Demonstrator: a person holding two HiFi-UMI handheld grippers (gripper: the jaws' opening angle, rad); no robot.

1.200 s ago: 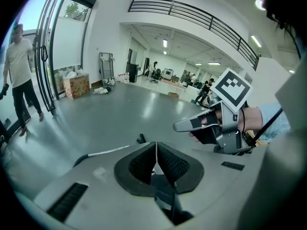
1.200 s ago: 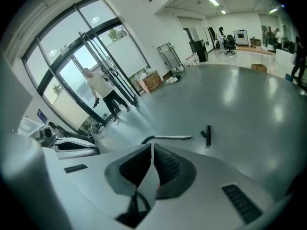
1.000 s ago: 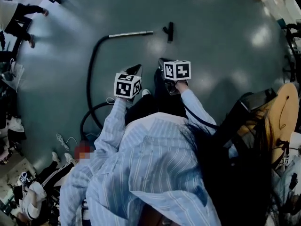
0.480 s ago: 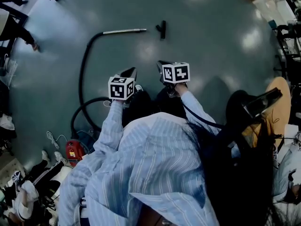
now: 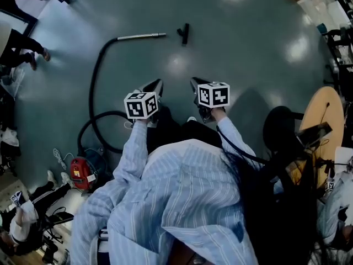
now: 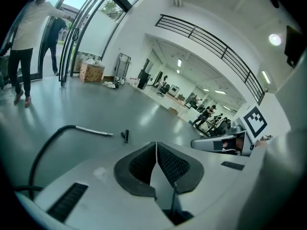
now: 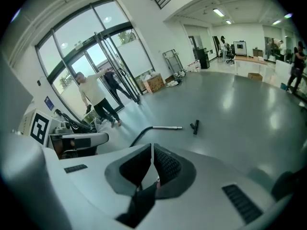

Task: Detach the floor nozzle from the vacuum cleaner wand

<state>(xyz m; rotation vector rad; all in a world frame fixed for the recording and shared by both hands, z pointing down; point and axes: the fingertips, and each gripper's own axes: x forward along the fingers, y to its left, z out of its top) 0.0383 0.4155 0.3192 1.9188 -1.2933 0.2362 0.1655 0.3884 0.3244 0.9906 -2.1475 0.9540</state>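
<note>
Ahead of you on the floor, the nozzle lies just right of the wand, apart; the hose runs back to the vacuum at your left.

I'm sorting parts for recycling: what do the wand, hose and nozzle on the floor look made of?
Wand: likely polished metal; a straight silvery tube catching light.
Hose: probably flexible plastic or rubber, matt black; it bends in a wide curve.
Nozzle: seemingly black plastic, but too small to be sure.
</note>
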